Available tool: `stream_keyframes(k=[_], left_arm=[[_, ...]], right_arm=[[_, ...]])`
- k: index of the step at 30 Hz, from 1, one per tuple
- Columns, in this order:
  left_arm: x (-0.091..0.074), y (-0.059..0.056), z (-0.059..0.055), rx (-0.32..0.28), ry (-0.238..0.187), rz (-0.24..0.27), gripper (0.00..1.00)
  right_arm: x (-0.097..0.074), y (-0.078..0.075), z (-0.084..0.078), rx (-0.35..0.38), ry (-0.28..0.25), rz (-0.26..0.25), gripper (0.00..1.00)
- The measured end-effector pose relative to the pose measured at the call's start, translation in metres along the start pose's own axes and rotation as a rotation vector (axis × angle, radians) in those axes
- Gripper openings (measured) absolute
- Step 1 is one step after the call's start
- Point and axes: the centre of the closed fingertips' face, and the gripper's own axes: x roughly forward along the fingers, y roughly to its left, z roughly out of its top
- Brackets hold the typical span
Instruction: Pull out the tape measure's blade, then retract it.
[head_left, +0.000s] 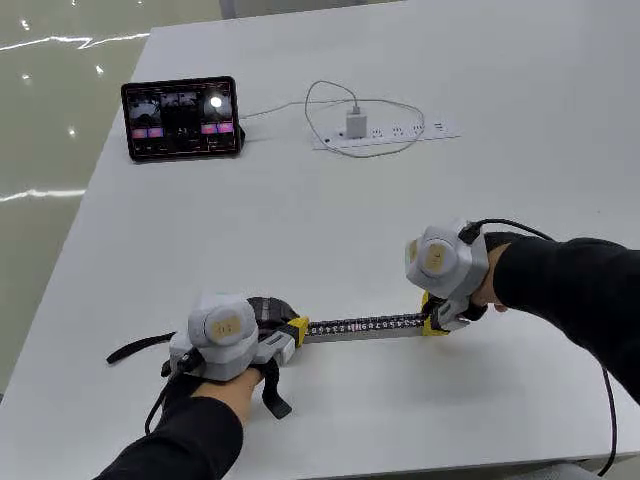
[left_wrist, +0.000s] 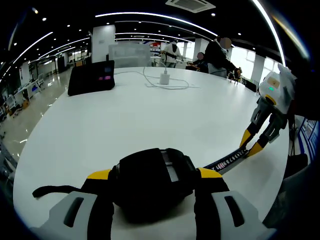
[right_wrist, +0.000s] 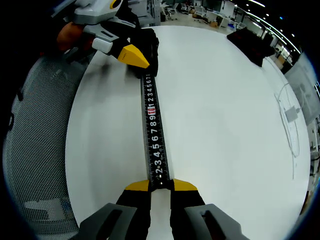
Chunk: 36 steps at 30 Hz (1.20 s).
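Right tongs pinch blade; left tongs grip case.

Printed digits on the blade of the tape measure.
In the right gripper view, numerals 2 to 9 run up the blade from the tips of the right gripper. A red-boxed mark follows (its own figures blur), then 1 to 6 toward the case. The left gripper view shows a short row of digits, too small to read surely. The tablet screen is illegible.
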Motion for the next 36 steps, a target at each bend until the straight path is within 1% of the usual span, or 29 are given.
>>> stream_keyframes(k=[8,15,22,36], left_arm=[[0.000,0.000,0.000,0.000,0.000,0.000,0.60],[0.000,0.000,0.000,-0.001,0.000,-0.001,0.60],[0.000,0.000,0.000,-0.001,-0.001,-0.001,0.60],[0.000,-0.001,0.000,-0.002,-0.002,-0.002,0.60]], right_arm=[[0.001,0.000,0.003,0.016,-0.019,-0.003,0.10],[0.002,0.001,0.005,0.012,-0.015,-0.003,0.10],[0.002,0.001,0.007,0.008,-0.022,-0.003,0.10],[0.004,0.002,0.011,-0.001,-0.006,0.004,0.10]])
